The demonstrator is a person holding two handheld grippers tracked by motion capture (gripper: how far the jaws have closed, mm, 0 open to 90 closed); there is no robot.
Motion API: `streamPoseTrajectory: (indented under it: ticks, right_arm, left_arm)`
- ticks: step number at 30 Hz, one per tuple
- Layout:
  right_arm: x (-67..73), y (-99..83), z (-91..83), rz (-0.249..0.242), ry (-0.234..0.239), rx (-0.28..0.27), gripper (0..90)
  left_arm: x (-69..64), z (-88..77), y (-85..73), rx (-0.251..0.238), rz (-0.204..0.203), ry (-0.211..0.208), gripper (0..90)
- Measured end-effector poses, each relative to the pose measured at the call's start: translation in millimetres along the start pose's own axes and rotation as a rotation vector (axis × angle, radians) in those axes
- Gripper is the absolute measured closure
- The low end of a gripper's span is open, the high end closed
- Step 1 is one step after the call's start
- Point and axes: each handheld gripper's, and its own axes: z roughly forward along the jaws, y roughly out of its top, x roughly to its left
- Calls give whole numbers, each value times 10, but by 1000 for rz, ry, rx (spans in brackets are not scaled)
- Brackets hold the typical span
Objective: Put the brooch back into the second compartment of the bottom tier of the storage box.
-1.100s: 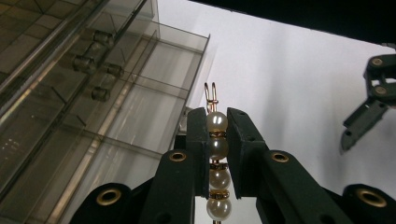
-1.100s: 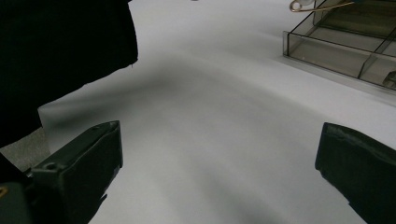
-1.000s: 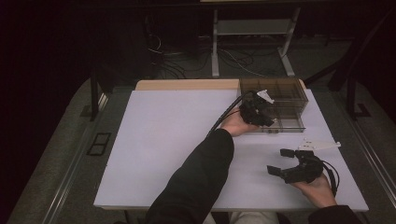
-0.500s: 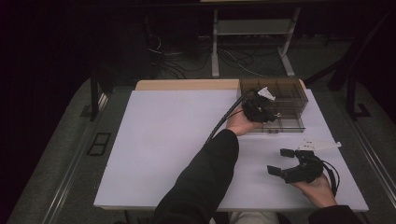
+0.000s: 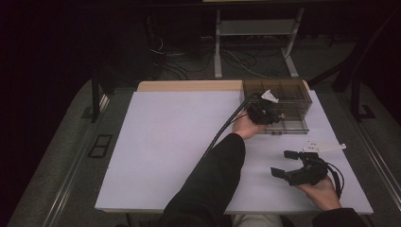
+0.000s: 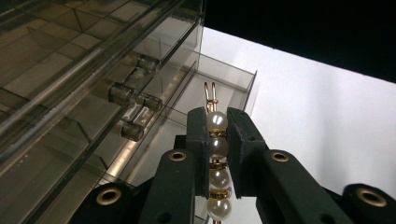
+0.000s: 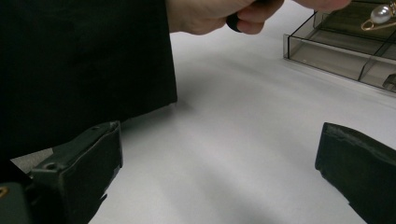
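Your left gripper (image 6: pixel 217 154) is clenched on a gold hair clip set with a row of white pearls (image 6: pixel 217 140), held at the open drawer of the smoky transparent plastic drawer box (image 5: pixel 283 101) on the white surface (image 5: pixel 165 142). Your right gripper (image 5: pixel 288 164) rests released near the surface's front edge, jaws wide apart

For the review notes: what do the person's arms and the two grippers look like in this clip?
Both arms wear black long sleeves. The left gripper is matte black, with two flat rectangular pads on arms carrying brass-ringed screw holes; a pale three-cornered plate sits on top and a black cable trails back along the forearm. The right gripper is black too, with blocky jaws, a pale plate and a looped black cable.
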Motion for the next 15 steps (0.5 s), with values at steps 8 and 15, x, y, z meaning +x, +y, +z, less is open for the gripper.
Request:
streamPoseTrajectory:
  ticks: [8,15]
  right_arm:
    - [2,1,1,1,1,0,5]
    - [4,0,-1,-4,3,2,5]
  left_arm:
    - [7,99,-63,12,5,17,792]
    - [8,183,-108,8,4,39,792]
